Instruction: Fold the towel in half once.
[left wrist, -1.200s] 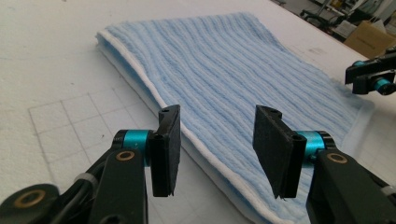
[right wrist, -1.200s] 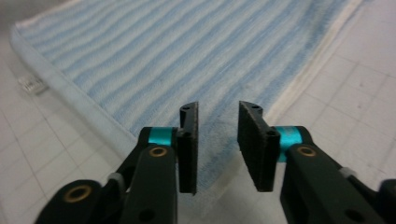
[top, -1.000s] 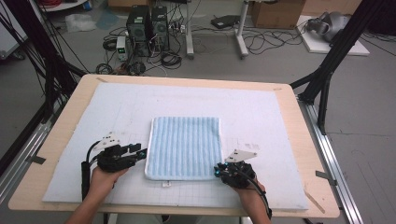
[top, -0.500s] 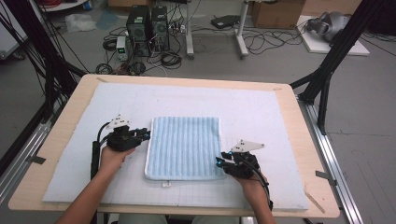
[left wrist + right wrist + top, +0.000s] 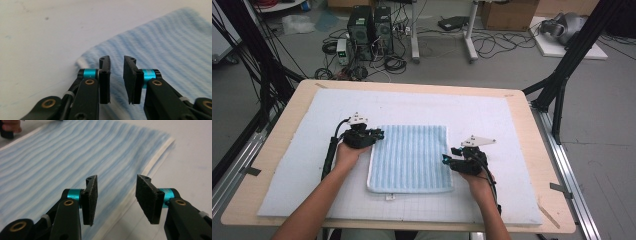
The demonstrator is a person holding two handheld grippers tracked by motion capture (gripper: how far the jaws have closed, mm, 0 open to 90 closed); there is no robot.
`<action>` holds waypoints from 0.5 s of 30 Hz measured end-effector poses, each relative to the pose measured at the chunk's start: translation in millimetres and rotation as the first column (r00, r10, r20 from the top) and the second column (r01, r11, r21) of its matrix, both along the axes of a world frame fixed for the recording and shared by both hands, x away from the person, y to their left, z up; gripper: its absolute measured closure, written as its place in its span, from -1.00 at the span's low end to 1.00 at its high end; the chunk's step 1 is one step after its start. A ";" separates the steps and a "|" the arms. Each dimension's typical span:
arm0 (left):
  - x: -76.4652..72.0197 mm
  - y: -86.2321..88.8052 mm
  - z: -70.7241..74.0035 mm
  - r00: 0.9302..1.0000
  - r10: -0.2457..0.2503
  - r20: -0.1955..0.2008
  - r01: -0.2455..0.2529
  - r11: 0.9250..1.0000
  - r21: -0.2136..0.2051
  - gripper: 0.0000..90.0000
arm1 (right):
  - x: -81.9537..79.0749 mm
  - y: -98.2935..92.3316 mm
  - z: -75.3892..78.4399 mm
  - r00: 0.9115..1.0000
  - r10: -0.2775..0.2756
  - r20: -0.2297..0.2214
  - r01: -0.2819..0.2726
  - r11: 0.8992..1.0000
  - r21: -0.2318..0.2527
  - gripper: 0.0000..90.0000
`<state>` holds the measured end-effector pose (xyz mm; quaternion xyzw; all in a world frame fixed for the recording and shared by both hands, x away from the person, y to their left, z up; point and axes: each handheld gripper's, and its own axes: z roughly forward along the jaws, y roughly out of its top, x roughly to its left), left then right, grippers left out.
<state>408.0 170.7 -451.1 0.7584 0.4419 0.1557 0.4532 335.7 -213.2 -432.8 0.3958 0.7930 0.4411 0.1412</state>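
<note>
On the left, the left tool (image 5: 371, 136) sits at the far left edge of the soft blue-and-white striped folded cloth (image 5: 410, 157). Its jaws have just been closing. In the left gripper view, the left tool (image 5: 117, 75) has only a small gap between its black pads (image 5: 105, 80), and the gap is empty. The cloth edge lies under and in front of the tips, so nothing is pinched yet. It looks like the hand is lining up low at that edge to pick it up.

In the middle, the cloth lies flat on the white padded mat (image 5: 302, 160) that covers the light wooden desk (image 5: 532, 125). It is a neat rectangle with a white border and a small tag at the near edge. It lies flat and squared up, which probably makes the next fold easy.

On the right, the right tool (image 5: 447, 161) is just beside the right edge of the cloth, about halfway down. Its jaws have just been opening. In the right gripper view, the right tool (image 5: 116, 195) stands wide and empty, with the white border of the cloth (image 5: 75, 157) running between the pads. It seems ready to take that edge, so both sides can lift together.
</note>
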 end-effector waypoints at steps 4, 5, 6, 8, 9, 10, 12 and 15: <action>4.9 -4.1 0.6 1.000 0.000 0.000 0.000 0.997 0.076 0.65 | 27.3 8.1 -3.8 1.000 -0.005 0.018 0.005 0.999 -0.045 0.39; 5.4 -5.9 1.0 1.000 -0.005 0.012 0.004 0.994 0.111 0.66 | 33.7 10.9 -5.6 1.000 -0.013 0.017 0.014 0.998 -0.061 0.43; 6.0 -7.5 0.8 1.000 -0.002 0.026 -0.002 0.992 0.128 0.67 | 39.8 13.5 -8.0 1.000 -0.018 0.024 0.019 0.997 -0.070 0.44; 7.6 -8.3 0.8 1.000 0.000 0.029 -0.005 0.990 0.144 0.67 | 50.1 18.2 -13.0 0.999 -0.042 0.007 0.043 0.994 -0.101 0.47; 8.0 -8.7 0.8 1.000 0.001 0.031 -0.006 0.989 0.146 0.66 | 53.5 19.1 -15.7 0.999 -0.051 0.005 0.052 0.991 -0.127 0.50; 8.2 -8.8 0.9 0.999 -0.003 0.035 -0.003 0.988 0.153 0.66 | 55.1 18.3 -16.7 0.998 -0.057 0.007 0.057 0.991 -0.121 0.56; 8.5 -7.7 0.7 0.999 0.002 0.037 -0.008 0.988 0.153 0.65 | 54.1 16.5 -15.0 0.995 -0.101 0.017 0.103 0.980 -0.169 0.57; 7.4 -6.5 2.7 0.999 0.016 0.028 -0.020 0.987 0.158 0.56 | 52.1 11.2 -13.3 0.992 -0.122 -0.015 0.119 0.982 -0.145 0.57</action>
